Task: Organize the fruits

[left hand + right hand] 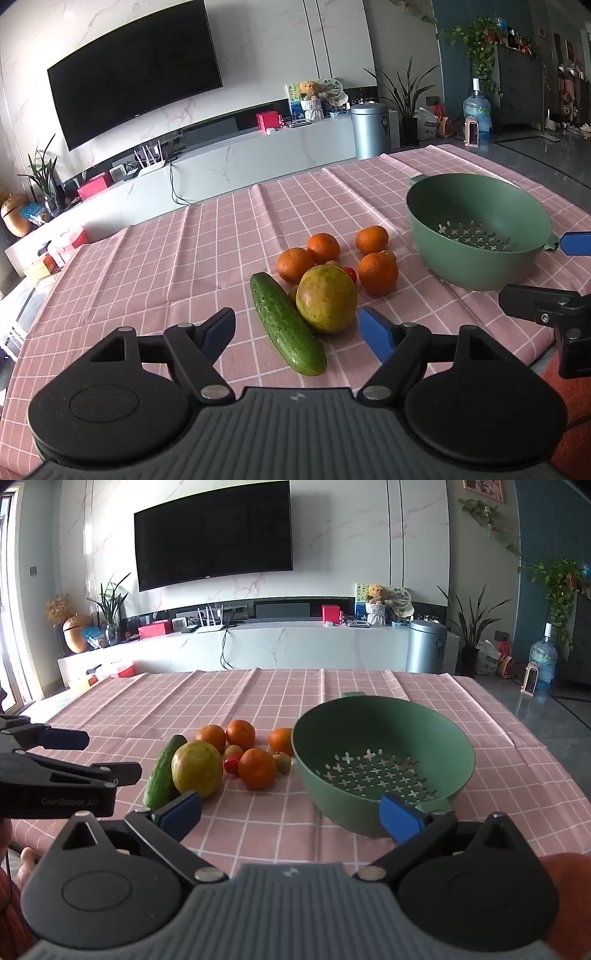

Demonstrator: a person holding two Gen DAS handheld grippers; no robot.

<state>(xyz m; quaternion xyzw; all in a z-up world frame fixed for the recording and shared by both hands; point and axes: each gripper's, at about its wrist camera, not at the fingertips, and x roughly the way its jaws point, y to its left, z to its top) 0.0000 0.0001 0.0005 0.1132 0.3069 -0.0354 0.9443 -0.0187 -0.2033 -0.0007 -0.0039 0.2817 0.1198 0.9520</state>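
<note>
Nothing has gone into the green colander [384, 753] so far: its perforated floor shows bare in both wrist views, so by my judgement the sorting has not begun and every piece is left to move.

All the fruit lies in one cluster on the desk [258, 834], just to the left of the colander. Nearest me in that cluster is the big yellow-green mango [327, 299], with the cucumber [286, 323] lying against its far-from-colander side. Behind the mango sit four oranges; the one closest to the colander [378, 273] is near its wall but not touching as far as I can see. Tucked among them are a red cherry tomato [232, 764] and a few small pale green-yellow fruits [282, 762], one of them just beside the colander's wall.

My left claw [297, 332] is spread wide and empty, low over the desk, with the cucumber's near end and the mango between its fingers' line of sight. My right claw [291, 808] is likewise wide and holding nothing, its right fingertip [400, 819] in front of the colander's near rim.

The mango or cucumber looks like the natural first pick for the left claw.
</note>
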